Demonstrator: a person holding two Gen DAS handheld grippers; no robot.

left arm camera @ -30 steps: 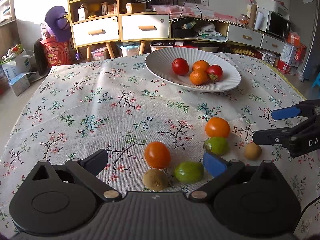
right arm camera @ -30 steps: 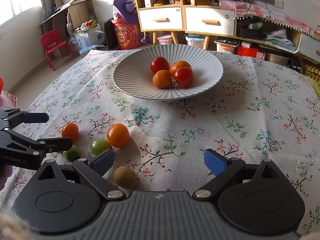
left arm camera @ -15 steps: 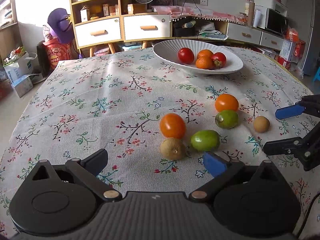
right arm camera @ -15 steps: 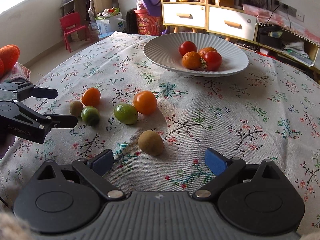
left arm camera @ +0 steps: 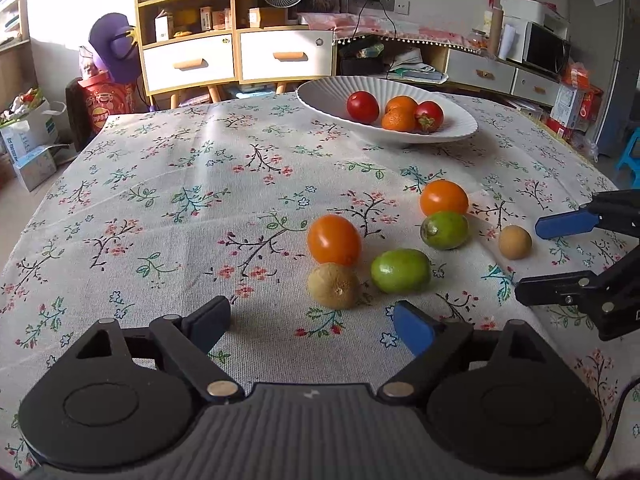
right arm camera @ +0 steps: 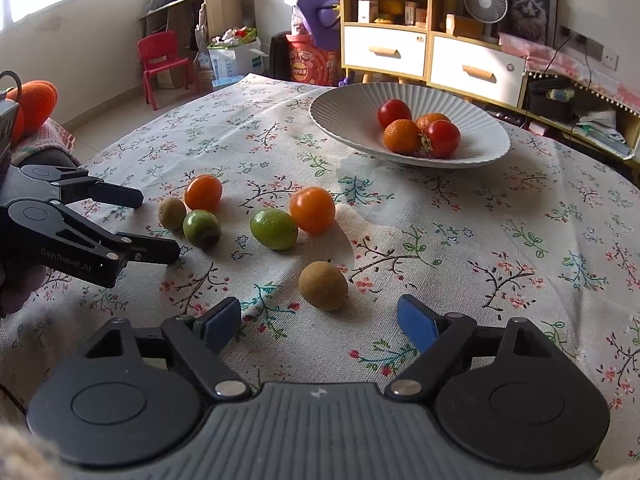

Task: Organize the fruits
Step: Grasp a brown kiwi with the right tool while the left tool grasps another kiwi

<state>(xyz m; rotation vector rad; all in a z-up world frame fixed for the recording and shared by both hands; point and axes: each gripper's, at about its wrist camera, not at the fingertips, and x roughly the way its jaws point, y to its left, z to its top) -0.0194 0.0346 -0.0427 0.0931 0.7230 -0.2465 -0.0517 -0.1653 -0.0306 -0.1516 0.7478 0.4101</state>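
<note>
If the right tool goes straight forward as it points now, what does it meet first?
Most likely the brown kiwi, lying on the tablecloth just ahead between the open fingers of the right tool.

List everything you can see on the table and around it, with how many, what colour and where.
Ribbed white plate: one, far side of the table.
Red tomatoes: two, on the plate.
Orange mandarins: two, on the plate.
Orange tomatoes: two, loose on the cloth.
Green limes: two, loose, beside the orange tomatoes.
Brown kiwis: two, loose, nearest the grippers.
Floral tablecloth: one, white, covering the table.
Red child's chair: one, by the wall.
White fan: one, on the cabinet.
Left gripper: open, empty.
Right gripper: open, empty.
</note>
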